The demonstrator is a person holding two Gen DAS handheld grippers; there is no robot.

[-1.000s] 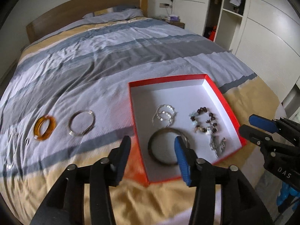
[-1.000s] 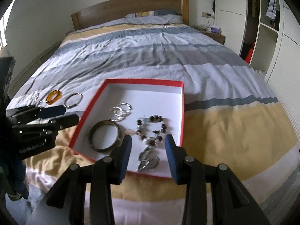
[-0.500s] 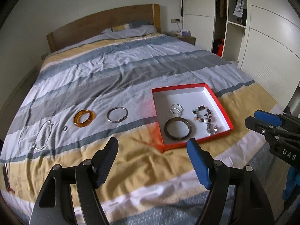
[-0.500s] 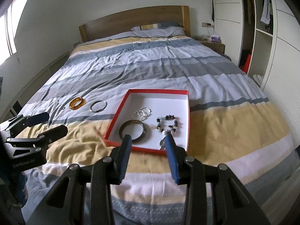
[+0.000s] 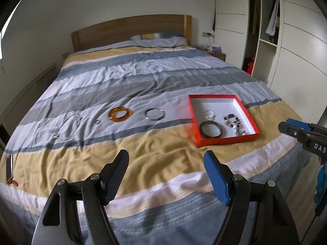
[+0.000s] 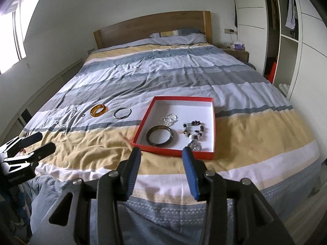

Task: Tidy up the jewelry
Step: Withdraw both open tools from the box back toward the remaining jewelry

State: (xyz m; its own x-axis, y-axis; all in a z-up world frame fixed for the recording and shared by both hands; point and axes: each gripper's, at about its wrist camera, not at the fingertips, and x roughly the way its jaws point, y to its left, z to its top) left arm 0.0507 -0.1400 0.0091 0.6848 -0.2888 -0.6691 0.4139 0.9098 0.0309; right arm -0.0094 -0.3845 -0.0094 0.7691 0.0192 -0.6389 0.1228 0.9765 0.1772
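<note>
A red box [image 5: 195, 120] [image 6: 143, 129] with a white inside lies on the striped bed. In it are a dark bangle [image 5: 211, 130] [image 6: 160, 136], thin silver rings [image 5: 209, 114] [image 6: 169, 119] and a beaded bracelet [image 5: 233, 121] [image 6: 194, 130]. On the cover left of the box lie a silver bangle [image 5: 154, 114] [image 6: 122, 113], an amber bangle [image 5: 120, 113] [image 6: 98, 110], a small ring [image 5: 97, 121] and a thin chain [image 5: 67, 128] [image 6: 65, 117]. My left gripper [image 5: 166, 163] is open and empty, well short of the bed's foot. My right gripper [image 6: 161, 159] is open and empty, just short of the box.
The wooden headboard [image 5: 130, 30] and pillows are at the far end. White wardrobes [image 5: 296, 51] with an open shelf stand to the right. A nightstand [image 6: 237, 51] sits by the bed head. A dark flat object [image 5: 9, 166] lies at the bed's left front corner.
Both grippers have pulled back and up from the box, so the whole bed now shows. The left jaws have opened wider. The jewelry has not moved.
</note>
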